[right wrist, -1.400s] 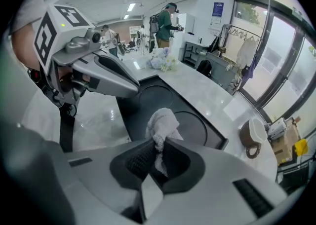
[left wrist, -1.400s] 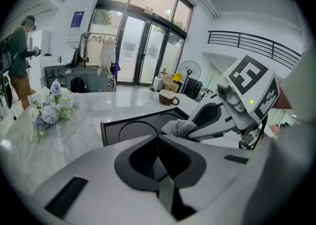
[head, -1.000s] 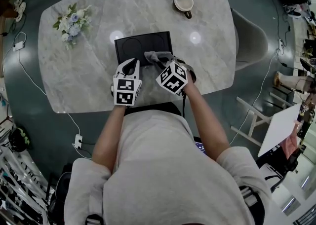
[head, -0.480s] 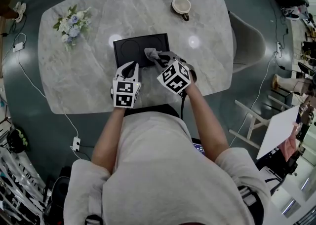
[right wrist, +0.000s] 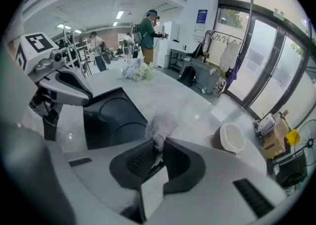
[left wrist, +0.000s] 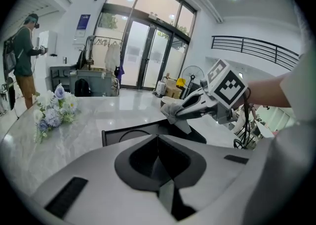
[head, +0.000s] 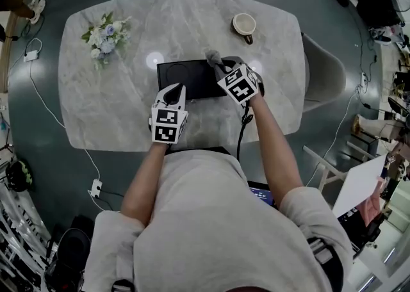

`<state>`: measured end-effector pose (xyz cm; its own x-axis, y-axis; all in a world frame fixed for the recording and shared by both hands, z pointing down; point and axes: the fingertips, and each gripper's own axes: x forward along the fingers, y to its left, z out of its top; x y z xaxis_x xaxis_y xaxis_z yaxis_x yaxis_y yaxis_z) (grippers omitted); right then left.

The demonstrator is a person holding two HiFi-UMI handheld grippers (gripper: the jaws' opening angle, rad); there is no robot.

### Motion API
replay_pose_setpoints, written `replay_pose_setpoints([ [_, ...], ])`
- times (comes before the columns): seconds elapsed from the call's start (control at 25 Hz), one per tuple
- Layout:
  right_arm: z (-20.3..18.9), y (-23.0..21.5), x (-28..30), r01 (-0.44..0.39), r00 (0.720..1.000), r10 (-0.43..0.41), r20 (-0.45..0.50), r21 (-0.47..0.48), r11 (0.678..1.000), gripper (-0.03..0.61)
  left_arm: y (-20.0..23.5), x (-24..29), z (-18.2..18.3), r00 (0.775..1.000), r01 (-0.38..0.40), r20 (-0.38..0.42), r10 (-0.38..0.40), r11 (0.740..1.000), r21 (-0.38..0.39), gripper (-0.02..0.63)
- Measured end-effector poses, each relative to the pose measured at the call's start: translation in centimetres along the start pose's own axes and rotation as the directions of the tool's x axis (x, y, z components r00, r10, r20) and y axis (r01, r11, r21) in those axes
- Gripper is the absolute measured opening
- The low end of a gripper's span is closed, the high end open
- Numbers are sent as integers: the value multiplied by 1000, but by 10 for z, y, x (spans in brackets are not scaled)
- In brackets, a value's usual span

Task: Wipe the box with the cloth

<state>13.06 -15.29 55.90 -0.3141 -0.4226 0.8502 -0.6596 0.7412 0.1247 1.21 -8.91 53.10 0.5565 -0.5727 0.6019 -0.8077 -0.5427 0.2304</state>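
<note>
Starting at the left of the marble surface [head: 96, 105], a small bouquet of flowers [head: 104, 33] lies well clear of the work. Next comes the left gripper [head: 174, 89], its jaws pressed together on nothing, tips set at the near left edge of the flat black box [head: 189, 79]. Whether they touch it I cannot tell, but the placing reads as a brace against sliding under the wipe. The box lies flat in the middle of the surface, with two round outlines in its top. At its far right corner is the grey cloth [head: 213, 59], bunched and pinched tight in the jaws of the right gripper [head: 220, 66], which points steeply down, probably to press the wad onto the lid. In the right gripper view the cloth sits at or just past the box's edge, probably the end of a stroke. Further right, a cup [head: 244, 25] stands apart.
</note>
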Motion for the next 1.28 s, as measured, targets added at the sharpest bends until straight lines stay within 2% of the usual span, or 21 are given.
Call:
replay_pose_setpoints([
  [0.28,-4,-5,21,-32,997,28,-75,-57,998,51,10,-1,-5,1000,-18,-23,18,1000,-16,25],
  [0.56,-9,8,18,0,997,-10,-80,-117,993,51,3,6,-12,999,-3,-40,2,1000,-12,25],
  [1.28,-48,61,-16,-62,998,61,-24,-61,996,51,-37,7,-28,998,-5,-64,6,1000,15,25],
])
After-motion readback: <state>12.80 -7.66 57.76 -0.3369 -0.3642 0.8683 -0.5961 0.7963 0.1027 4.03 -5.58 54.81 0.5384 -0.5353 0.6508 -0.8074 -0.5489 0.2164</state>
